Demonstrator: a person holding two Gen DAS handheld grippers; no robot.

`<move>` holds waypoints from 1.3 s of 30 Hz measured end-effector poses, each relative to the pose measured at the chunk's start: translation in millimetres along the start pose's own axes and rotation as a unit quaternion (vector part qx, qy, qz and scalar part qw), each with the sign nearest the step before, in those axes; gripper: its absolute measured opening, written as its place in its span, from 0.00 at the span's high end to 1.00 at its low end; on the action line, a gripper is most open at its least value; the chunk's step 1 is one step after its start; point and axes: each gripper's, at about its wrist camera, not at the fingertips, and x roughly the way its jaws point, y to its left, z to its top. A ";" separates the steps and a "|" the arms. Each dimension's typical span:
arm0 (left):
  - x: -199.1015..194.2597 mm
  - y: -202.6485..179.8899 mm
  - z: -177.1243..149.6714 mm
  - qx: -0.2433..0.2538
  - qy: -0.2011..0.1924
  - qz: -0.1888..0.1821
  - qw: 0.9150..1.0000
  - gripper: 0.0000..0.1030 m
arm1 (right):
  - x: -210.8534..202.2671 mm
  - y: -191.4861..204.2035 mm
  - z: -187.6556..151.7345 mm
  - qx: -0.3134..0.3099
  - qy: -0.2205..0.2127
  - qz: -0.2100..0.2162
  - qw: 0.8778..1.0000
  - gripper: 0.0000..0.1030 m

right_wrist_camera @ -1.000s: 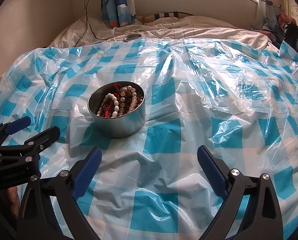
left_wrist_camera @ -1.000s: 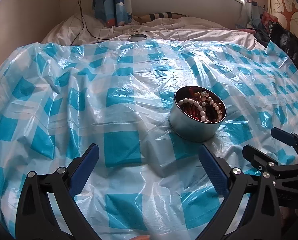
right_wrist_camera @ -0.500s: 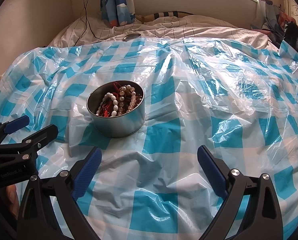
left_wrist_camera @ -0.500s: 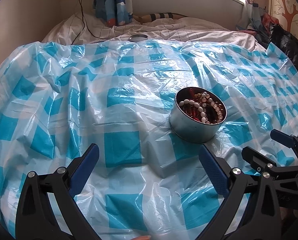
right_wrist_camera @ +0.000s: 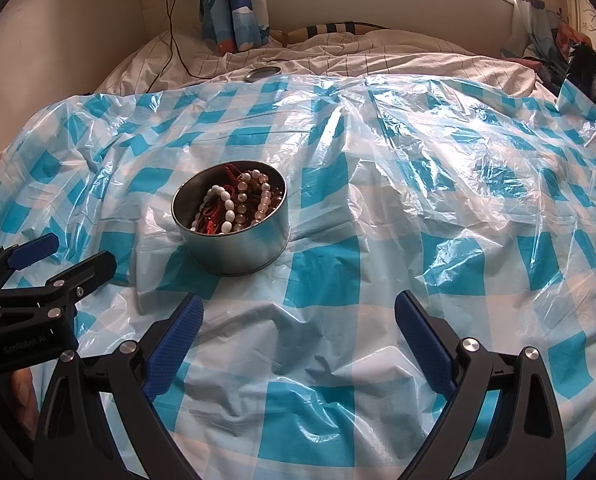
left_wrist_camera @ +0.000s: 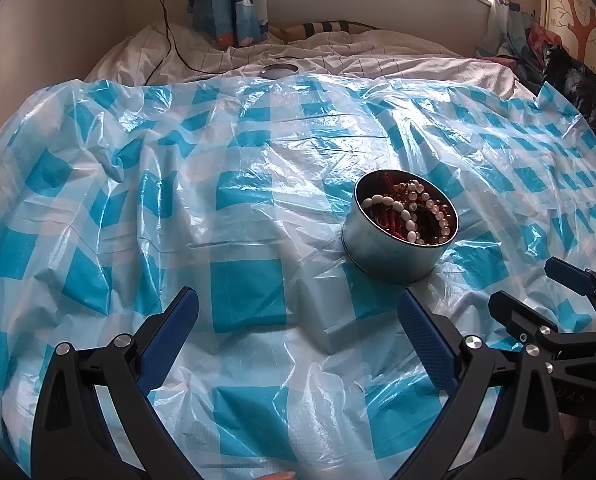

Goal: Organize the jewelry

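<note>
tin (left_wrist_camera: pixel 390 250): brushed metal | sheet (left_wrist_camera: pixel 249 300): glossy crinkled plastic | beads (right_wrist_camera: pixel 233 204): smooth, shiny

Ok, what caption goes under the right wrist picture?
Open right gripper above a checked sheet, near a tin of beads.

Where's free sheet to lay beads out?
Bare checked sheet right of the tin and ahead of the right tool; also left of the tin, ahead of the left tool. Only the tin's spot is taken.
</note>
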 end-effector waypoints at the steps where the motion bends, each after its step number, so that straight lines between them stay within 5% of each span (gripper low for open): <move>1: -0.4 -0.5 0.0 0.000 0.000 0.000 1.000 0.07 | -0.2 0.3 0.5 0.000 0.000 0.000 1.000 0.10; 39: -1.2 -2.2 1.3 0.000 0.000 0.010 1.000 0.07 | 0.7 -0.8 0.7 0.000 0.002 0.001 1.000 0.10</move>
